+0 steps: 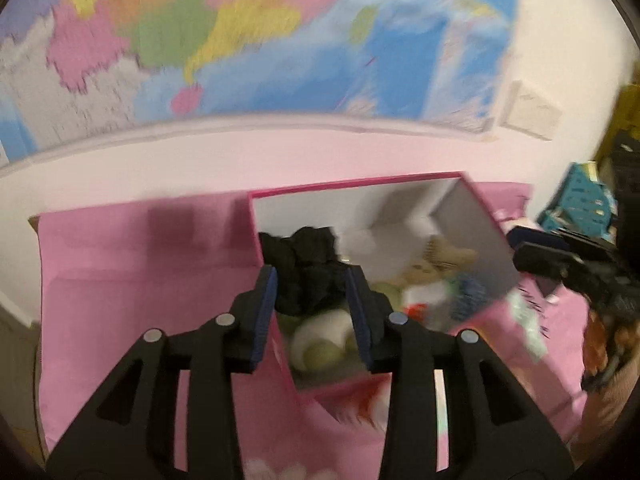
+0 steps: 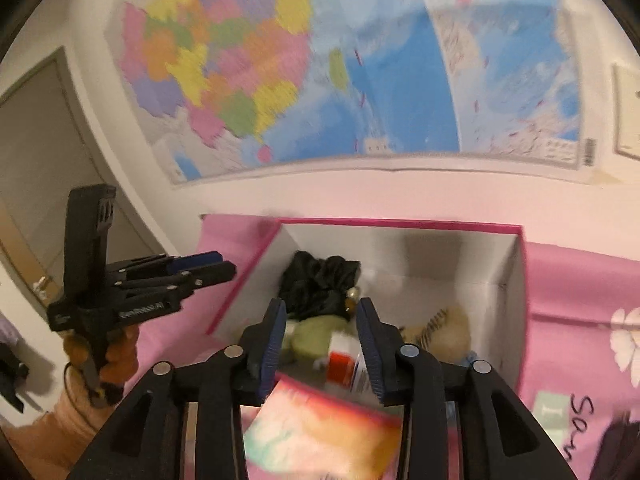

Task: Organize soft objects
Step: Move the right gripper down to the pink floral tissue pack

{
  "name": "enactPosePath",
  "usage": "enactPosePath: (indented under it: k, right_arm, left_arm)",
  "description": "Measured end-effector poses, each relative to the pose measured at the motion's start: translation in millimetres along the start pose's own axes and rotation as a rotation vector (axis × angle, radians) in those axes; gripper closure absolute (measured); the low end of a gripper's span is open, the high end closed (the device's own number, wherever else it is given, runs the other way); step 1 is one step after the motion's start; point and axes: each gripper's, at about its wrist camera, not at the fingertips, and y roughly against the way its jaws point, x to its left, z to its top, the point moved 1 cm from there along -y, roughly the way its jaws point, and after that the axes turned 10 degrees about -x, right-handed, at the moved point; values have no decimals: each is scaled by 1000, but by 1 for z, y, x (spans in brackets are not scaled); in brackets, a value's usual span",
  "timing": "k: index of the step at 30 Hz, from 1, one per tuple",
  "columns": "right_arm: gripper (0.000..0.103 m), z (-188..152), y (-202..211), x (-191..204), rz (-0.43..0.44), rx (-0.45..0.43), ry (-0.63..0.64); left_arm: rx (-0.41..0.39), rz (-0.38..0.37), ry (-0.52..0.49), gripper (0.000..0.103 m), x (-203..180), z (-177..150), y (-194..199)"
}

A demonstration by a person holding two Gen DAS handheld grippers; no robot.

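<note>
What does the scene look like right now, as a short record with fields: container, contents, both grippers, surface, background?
container: open pink box with white inner walls
contents: crumpled black cloth at the back left, pale green plush in front of it, tan striped plush to the right, a red and white item at the front
left gripper: open, nothing between the pads
right gripper: open, nothing between the pads
surface: pink cloth with white flowers
background: wall map
image quality: motion blur
</note>
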Motion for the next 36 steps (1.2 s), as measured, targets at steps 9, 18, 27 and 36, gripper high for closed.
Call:
enactPosePath:
  k: [9,18,27,36]
  right_arm:
    - [60,-48,65,0,5,37,13]
    - [60,-112,51,-9,-27,194,-10]
    - [60,-139,34,-24,-19,250,-83]
    - [60,-160,36,-16,35,291,-136]
  left_arm:
    - [-69,-238,-97,52,-58,-49,74]
    - [197,-433,-132,52,-119,-129,49]
    - [373,-513,-28,53,-131,-169,25]
    - [430,-477,76,53,-124,-174,-3]
